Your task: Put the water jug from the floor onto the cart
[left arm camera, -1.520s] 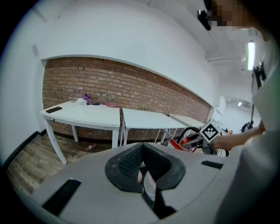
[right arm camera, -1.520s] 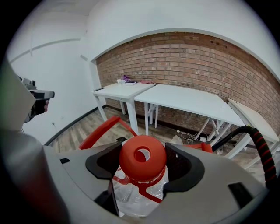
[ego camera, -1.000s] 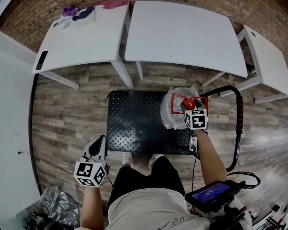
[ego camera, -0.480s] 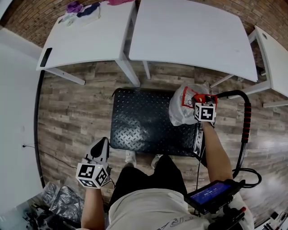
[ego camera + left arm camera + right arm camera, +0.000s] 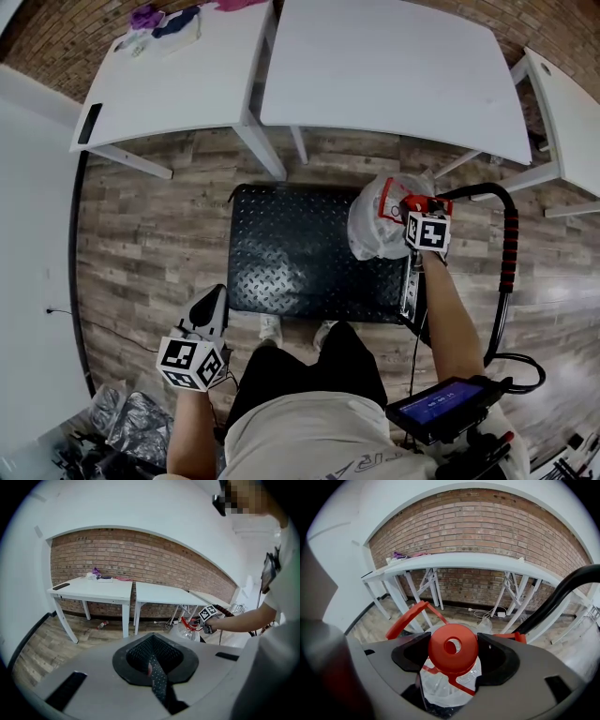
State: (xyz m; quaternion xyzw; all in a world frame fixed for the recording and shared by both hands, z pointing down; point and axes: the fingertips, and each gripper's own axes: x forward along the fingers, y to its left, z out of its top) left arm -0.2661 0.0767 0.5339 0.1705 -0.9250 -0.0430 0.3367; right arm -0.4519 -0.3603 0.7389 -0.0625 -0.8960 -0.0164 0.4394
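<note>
Right gripper view: right tongs (image 5: 453, 660) grip the water jug (image 5: 440, 688) by its cap (image 5: 453, 644); left tongs (image 5: 152, 663) shut.

Clad in a pale short-sleeved T-shirt (image 5: 314, 439) with dark lettering, black shorts (image 5: 300, 370) and white shoes (image 5: 269, 328). Fitted with a pale grey, black-padded left gripper (image 5: 207, 302) and matching right gripper (image 5: 452, 654), each bearing a white marker cube (image 5: 192, 364) with black squares. Trailed by a thin black cable (image 5: 412, 349).
</note>
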